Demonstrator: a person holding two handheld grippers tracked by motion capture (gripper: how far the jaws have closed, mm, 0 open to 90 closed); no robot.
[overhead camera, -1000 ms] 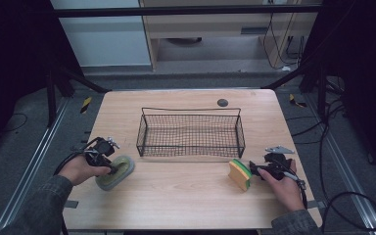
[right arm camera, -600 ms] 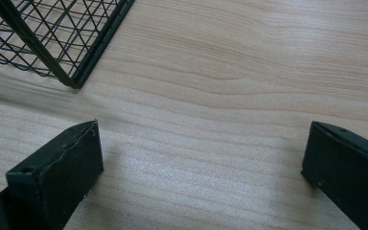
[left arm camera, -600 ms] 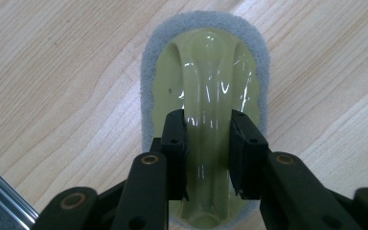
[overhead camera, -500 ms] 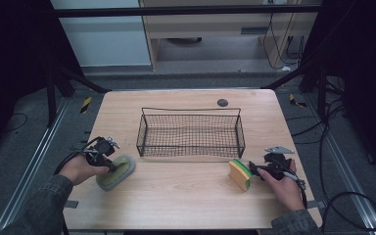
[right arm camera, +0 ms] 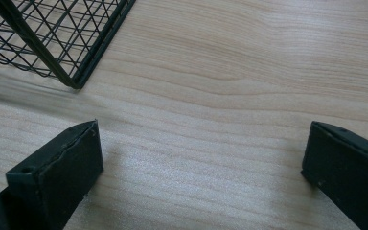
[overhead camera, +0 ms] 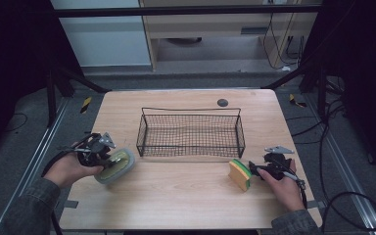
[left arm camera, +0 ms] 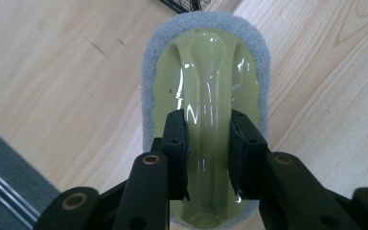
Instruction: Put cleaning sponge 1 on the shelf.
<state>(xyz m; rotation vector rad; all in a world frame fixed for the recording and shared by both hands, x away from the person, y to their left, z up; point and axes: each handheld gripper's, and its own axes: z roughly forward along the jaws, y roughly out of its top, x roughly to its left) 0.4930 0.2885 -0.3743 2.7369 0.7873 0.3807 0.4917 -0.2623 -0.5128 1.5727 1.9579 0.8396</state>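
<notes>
Left tongs [left arm camera: 206,143]: pinching the raised green handle of an oval scrubber [left arm camera: 206,72] with grey pad rim, at 8 o'clock on the worktop [overhead camera: 186,200]. Right tongs [right arm camera: 201,167]: spread wide over bare wood, at 4 o'clock, just beside a yellow-green sponge [overhead camera: 239,174] standing on edge. Black wire basket [overhead camera: 191,133]: centre.
</notes>
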